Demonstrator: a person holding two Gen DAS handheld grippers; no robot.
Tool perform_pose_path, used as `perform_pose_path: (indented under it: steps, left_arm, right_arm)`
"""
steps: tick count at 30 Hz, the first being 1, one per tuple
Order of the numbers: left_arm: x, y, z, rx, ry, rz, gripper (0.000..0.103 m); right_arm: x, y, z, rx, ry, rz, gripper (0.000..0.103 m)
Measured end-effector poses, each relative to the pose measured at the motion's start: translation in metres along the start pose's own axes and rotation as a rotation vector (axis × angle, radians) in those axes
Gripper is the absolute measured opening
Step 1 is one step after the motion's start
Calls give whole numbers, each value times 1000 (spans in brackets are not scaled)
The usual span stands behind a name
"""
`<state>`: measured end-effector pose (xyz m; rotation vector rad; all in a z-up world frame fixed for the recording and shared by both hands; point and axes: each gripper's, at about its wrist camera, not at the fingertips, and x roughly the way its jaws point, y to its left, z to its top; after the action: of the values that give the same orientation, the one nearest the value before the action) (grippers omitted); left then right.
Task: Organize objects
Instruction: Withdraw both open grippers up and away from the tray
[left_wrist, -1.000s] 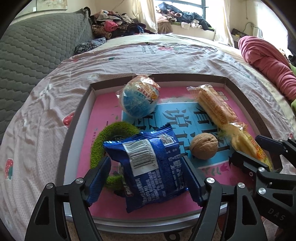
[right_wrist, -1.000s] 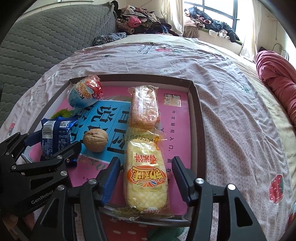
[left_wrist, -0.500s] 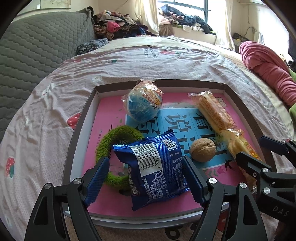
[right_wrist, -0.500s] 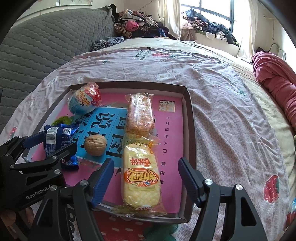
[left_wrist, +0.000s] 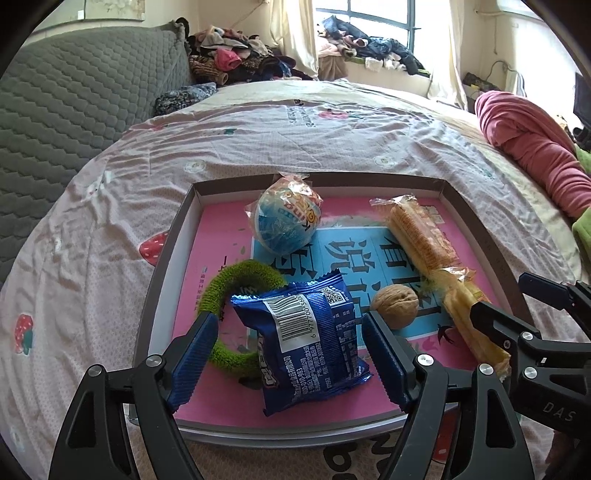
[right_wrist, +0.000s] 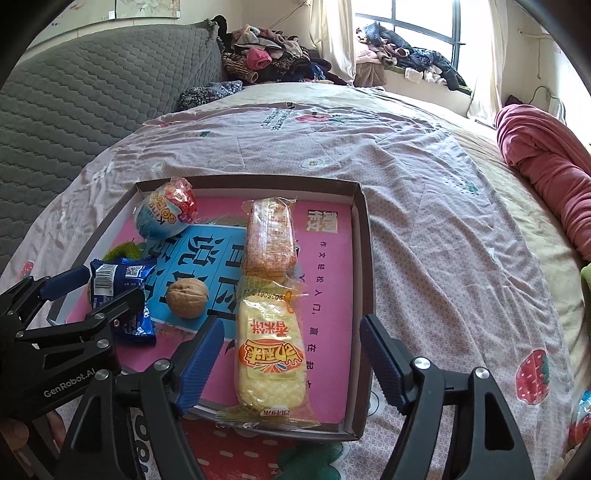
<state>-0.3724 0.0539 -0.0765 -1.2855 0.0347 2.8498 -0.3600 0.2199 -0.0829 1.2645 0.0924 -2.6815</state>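
Observation:
A shallow box tray (left_wrist: 168, 254) (right_wrist: 364, 258) with a pink and blue printed bottom lies on the bed. In it are a blue snack packet (left_wrist: 310, 343) (right_wrist: 118, 291), a green fuzzy ring (left_wrist: 236, 284), a walnut (left_wrist: 394, 305) (right_wrist: 186, 297), a round blue wrapped ball (left_wrist: 286, 219) (right_wrist: 166, 212), an orange cracker pack (left_wrist: 417, 232) (right_wrist: 269, 240) and a yellow rice-cracker pack (right_wrist: 271, 362) (left_wrist: 469, 317). My left gripper (left_wrist: 288, 358) is open, its fingers either side of the blue packet. My right gripper (right_wrist: 291, 362) is open, its fingers either side of the yellow pack.
The tray rests on a pink patterned bedsheet (right_wrist: 443, 206). A grey quilted headboard (left_wrist: 66, 110) is at the left. A rolled red blanket (left_wrist: 532, 147) lies at the right. Piled clothes (left_wrist: 240, 62) sit at the back by the window.
Both grippers have drawn back toward me and risen a little. The right gripper's jaws have opened wider off the yellow pack. The objects in the tray have not moved.

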Motion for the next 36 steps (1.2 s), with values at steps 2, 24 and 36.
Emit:
perform_pose_path:
  steps: [2,24,36]
  left_arm:
    - [-2,0,1,-2,-5,-2,81]
    - [-41,13,8,-29,-102,16,93]
    - [-97,31,0,-69,-168,21,94]
  right_arm:
    - [-1,0,0,2,-2,-1,78]
    - [-36,6,6,8,-78,-37,92]
    - [-81,22,-1,2,-134,-39,100]
